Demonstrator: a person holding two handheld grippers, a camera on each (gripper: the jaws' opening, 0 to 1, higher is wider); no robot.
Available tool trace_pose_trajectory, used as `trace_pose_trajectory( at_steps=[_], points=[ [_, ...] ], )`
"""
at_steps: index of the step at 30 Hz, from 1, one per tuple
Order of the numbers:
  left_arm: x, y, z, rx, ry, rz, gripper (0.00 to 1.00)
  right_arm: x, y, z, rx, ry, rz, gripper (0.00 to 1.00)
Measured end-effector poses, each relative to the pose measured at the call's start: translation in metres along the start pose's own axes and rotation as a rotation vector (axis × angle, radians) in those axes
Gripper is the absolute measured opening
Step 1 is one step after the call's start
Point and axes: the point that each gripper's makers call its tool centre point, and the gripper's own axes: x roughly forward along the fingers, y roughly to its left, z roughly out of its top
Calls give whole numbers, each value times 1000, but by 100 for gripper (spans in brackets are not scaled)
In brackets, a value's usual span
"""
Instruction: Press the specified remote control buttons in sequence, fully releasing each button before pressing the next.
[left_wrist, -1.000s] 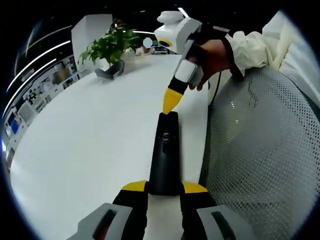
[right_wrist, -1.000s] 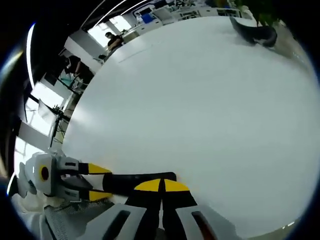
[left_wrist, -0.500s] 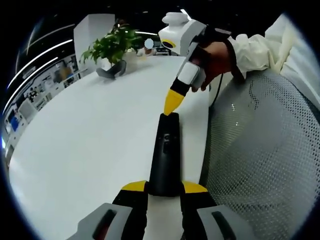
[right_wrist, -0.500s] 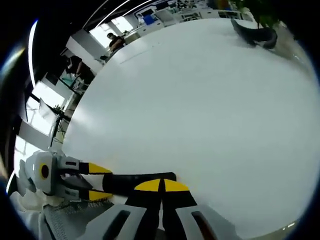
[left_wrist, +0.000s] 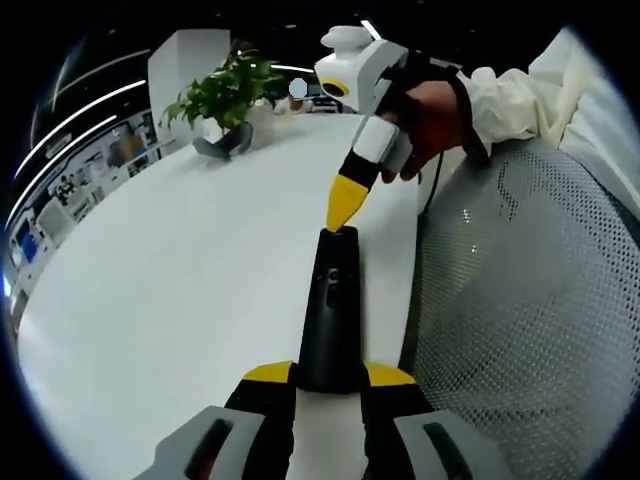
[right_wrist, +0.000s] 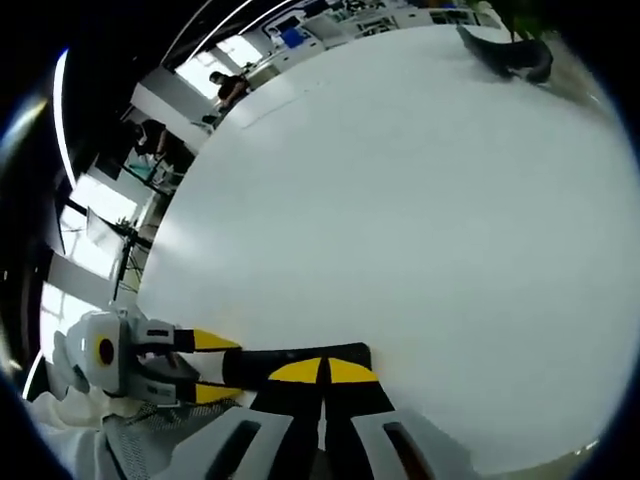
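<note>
A long black remote (left_wrist: 330, 300) lies lengthwise along the white table's right edge. My left gripper (left_wrist: 330, 373) is shut on its near end, yellow tips on either side. My right gripper (left_wrist: 343, 205), held by a hand in a white sleeve, comes down from the upper right with its yellow tips together, touching the remote's far end. In the right gripper view, my right gripper (right_wrist: 322, 371) is shut, its tips resting on the remote (right_wrist: 258, 363). There the left gripper (right_wrist: 218, 366) clamps the remote from the left.
The white table (left_wrist: 200, 260) stretches far and left. A potted plant (left_wrist: 222, 95) and a dark curved object (left_wrist: 220, 145) stand at its far end. A grey mesh chair back (left_wrist: 520, 300) sits close on the right. People and desks (right_wrist: 225, 85) lie beyond the table.
The right gripper has tilted a little while its tips stay at the remote's far end. The right gripper view has shifted slightly. The left gripper keeps its hold.
</note>
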Motion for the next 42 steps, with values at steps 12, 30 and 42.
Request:
trace_pose_trajectory(
  at_steps=[12, 30, 42],
  points=[
    [0, 0, 0, -2, 1, 3, 24, 3, -2, -7, -45, 33, -45, 0],
    [0, 0, 0, 4, 3, 6, 24, 3, -4, -6, -40, 35, -47, 0],
    [0, -1, 0, 10, 2, 6, 24, 1, 8, -2, -106, 16, -28, 0]
  ],
)
